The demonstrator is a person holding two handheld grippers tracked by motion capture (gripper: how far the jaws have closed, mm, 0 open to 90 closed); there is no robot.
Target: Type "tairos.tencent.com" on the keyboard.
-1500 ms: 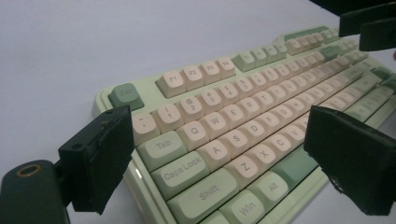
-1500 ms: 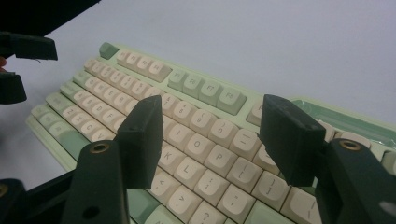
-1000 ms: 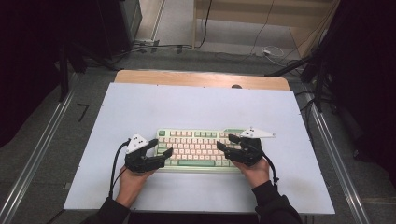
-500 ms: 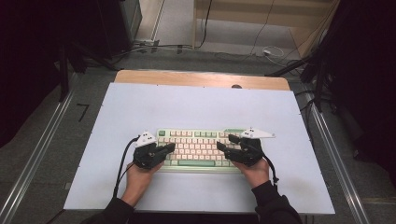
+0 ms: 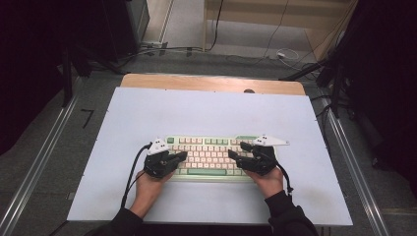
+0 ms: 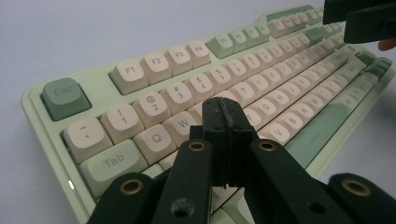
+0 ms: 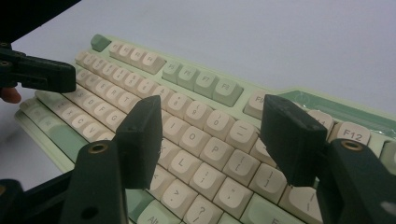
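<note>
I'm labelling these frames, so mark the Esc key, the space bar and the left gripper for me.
Esc key [image 6: 64, 96]: left gripper view, on the green cap's top face.
Space bar [image 5: 210, 172]: high view, middle of the long green bar.
Left gripper [image 6: 227, 116]: left gripper view, at the tips of its shut jaws, over the keyboard's left letter keys.

in the left gripper view, the closed black jaws of the left gripper [image 6: 227, 122] hid keys of the pale green and cream keyboard [image 6: 261, 88]; its far legends at upper right were blurred.
</note>
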